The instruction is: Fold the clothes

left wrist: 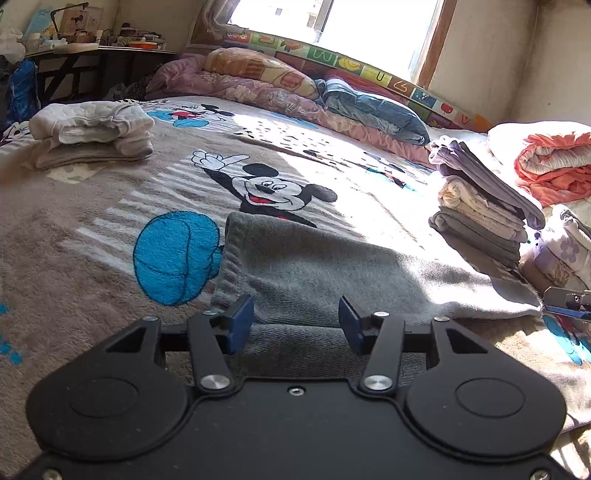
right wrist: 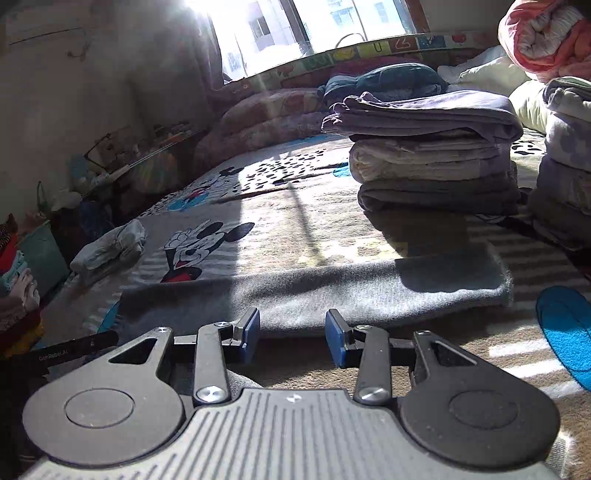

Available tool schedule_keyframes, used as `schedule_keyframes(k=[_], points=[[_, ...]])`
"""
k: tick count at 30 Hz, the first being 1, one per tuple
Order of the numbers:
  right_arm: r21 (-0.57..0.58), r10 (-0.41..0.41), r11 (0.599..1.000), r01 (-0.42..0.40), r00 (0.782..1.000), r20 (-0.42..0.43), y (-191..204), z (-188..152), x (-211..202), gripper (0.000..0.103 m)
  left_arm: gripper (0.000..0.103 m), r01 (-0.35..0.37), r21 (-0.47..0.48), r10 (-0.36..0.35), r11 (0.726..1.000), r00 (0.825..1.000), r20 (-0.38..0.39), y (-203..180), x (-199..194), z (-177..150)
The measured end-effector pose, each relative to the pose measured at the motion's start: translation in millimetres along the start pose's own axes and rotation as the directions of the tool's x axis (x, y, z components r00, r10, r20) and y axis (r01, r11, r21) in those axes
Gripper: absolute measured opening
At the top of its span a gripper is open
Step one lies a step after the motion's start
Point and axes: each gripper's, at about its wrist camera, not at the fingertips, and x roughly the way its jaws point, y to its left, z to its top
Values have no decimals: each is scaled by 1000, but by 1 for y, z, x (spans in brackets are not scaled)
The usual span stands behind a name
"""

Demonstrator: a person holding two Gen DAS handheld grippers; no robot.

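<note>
Grey garment [left wrist: 332,266] lies flat on the bedspread [left wrist: 110,206] near both grippers, left gripper [left wrist: 295,325] and right gripper [right wrist: 291,334] spread and empty (a one-layer pinch risks dragging its fold askew).

sunlight pours through a wood-framed window [left wrist: 354,33] onto a bed covered by a mickey mouse blanket [left wrist: 110,206]. a cluttered dark table [left wrist: 99,55] stands against the pale wall [right wrist: 92,92].
</note>
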Motion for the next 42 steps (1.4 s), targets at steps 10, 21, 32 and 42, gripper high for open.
schedule_keyframes(k=[10, 21, 32, 42], points=[[-148, 36, 988, -44, 998, -57, 49, 1, 43, 30, 48, -7, 53, 9, 999, 1000, -25, 8, 13, 2], [-251, -16, 968, -1, 998, -67, 63, -3, 59, 31, 46, 17, 109, -22, 994, 999, 47, 2, 14, 43], [-68, -83, 995, 73, 984, -156, 3, -5, 78, 36, 48, -48, 190, 73, 981, 989, -126, 13, 83, 44], [62, -303, 948, 311, 946, -113, -101, 6, 45, 26, 50, -56, 207, 81, 977, 990, -116, 11, 82, 41]])
